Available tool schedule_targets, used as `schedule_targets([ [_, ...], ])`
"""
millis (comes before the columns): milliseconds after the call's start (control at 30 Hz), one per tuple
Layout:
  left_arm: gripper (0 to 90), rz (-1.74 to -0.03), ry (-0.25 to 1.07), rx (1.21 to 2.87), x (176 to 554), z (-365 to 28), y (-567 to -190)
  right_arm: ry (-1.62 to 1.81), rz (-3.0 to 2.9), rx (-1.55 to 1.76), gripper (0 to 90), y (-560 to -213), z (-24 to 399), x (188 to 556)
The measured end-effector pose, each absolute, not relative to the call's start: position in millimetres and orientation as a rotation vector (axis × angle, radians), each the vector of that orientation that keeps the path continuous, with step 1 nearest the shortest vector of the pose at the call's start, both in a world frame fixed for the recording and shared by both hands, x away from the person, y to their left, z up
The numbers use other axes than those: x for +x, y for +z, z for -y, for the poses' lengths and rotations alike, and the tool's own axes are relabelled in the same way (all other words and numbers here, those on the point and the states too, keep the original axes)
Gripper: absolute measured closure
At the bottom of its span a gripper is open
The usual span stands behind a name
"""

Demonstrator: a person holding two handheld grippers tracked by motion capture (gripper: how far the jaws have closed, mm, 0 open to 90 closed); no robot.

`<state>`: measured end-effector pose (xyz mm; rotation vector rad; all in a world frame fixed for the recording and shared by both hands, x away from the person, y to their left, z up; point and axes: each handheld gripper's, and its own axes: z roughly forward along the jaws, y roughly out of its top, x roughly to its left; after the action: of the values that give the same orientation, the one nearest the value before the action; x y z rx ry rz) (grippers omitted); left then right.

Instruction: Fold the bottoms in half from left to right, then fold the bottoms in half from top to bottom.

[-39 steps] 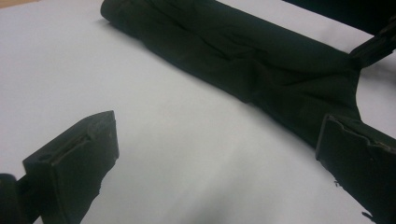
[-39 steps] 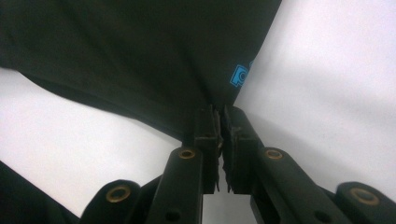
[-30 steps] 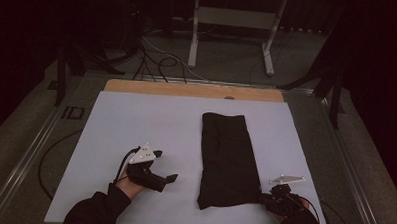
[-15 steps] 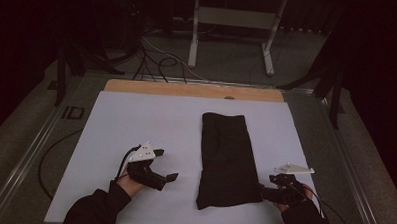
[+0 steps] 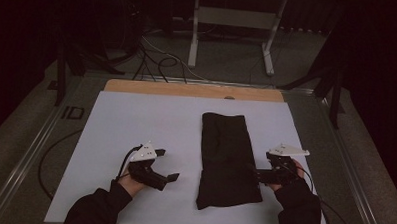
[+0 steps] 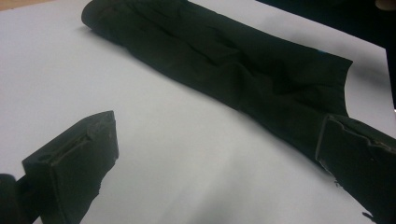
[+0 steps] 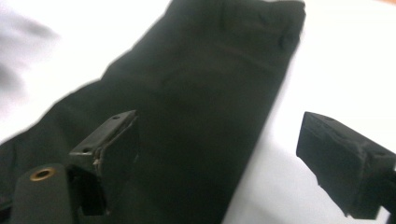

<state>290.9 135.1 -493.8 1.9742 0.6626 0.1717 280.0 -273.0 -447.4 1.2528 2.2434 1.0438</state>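
- High view: folded black cloth [image 5: 229, 160] lies lengthwise on the white worktop [image 5: 136, 125], right of middle. Left gripper [image 5: 170, 177] sits well left of it, right gripper [image 5: 255, 175] at its right edge.
- Left gripper view: fingers [image 6: 74, 170] spread, nothing between them.
- Right gripper view: fingers [image 7: 114, 149] have just been opening, now wide, hovering over the cloth's edge, not pinching it.

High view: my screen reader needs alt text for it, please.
A folded black cloth lies lengthwise on a white table. The left gripper rests apart from it, jaws open; the right gripper, jaws just opened, sits at its right edge.
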Motion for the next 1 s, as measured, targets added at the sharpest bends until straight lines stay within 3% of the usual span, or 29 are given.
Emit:
schedule_targets([
  [667,0.0,-0.688,0.134,1.992,288,-134,-498,1.071,-2.259,1.155,10.2,-457,253,298],
  [1000,0.0,-0.662,0.099,2.013,297,-123,-477,1.079,-2.273,1.100,9.9,-448,252,297],
])
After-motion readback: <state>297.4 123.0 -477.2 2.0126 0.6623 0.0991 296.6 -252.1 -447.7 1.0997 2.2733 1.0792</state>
